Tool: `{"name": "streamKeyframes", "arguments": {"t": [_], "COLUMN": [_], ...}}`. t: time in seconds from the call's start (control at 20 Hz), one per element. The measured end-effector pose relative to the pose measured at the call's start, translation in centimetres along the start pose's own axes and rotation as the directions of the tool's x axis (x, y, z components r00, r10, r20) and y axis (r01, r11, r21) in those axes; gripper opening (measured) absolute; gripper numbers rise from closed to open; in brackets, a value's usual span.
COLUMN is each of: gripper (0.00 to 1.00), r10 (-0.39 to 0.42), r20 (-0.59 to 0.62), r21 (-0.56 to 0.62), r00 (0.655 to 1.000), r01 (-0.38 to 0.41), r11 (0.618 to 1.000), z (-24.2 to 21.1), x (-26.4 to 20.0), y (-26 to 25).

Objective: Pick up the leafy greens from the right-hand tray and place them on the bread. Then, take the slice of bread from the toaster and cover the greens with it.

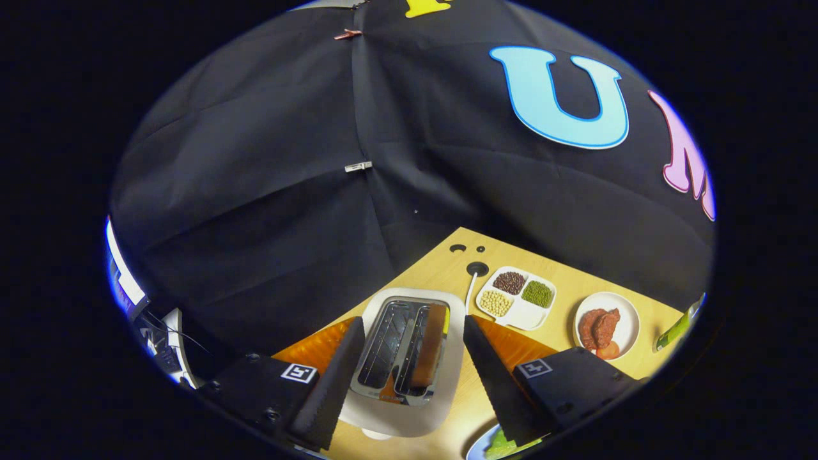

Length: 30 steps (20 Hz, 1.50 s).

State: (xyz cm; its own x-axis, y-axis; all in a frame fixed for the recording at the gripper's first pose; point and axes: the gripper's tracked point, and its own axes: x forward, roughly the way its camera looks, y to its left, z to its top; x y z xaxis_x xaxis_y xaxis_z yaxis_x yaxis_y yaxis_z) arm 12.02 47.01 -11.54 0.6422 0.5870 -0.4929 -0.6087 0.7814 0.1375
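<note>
Gripper point(409, 367): black fingers spread wide, holding nothing, white toaster point(409, 358) between them.
Bread: brown slice point(429, 345) upright in toaster's right slot.
Greens: leafy greens point(505, 444) at 5 o'clock, under right finger.
Bench: wooden bench point(562, 281); divided white bean tray point(517, 297) at 1 o'clock of toaster.

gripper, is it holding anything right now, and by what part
Nothing is held. The gripper is open, its fingers spread to either side of the toaster, touching neither it nor the bread slice.
</note>
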Motion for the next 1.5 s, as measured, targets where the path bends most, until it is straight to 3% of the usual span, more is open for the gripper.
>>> {"name": "streamKeyframes", "arguments": {"t": [0.15, 0.25, 0.6, 0.75, 0.9, 1.15, 1.5], "gripper": [0.97, 0.92, 0.25, 0.17, 0.13, 0.13, 0.13], "r10": [-0.019, -0.043, -0.078, -0.089, -0.049, -0.031, -0.088], "r20": [-0.067, -0.084, -0.146, -0.158, -0.144, -0.064, 0.049], "r21": [0.009, -0.006, -0.013, -0.005, 0.003, 0.001, 0.059], "r00": [0.998, 0.996, 0.986, 0.984, 0.988, 0.997, 0.995], "r01": [0.019, 0.042, 0.077, 0.089, 0.05, 0.031, 0.085], "r11": [1.0, 0.999, 0.997, 0.996, 0.999, 1.0, 0.995], "z": [-1.9, -2.4, -4.4, -4.5, -3.8, -0.7, 3.1], "x": [1.3, 2.3, 4.1, 3.9, 3.3, 0.5, -5.8], "y": [-0.3, -0.9, -1.1, -1.4, -0.6, -1.1, -5.7]}}
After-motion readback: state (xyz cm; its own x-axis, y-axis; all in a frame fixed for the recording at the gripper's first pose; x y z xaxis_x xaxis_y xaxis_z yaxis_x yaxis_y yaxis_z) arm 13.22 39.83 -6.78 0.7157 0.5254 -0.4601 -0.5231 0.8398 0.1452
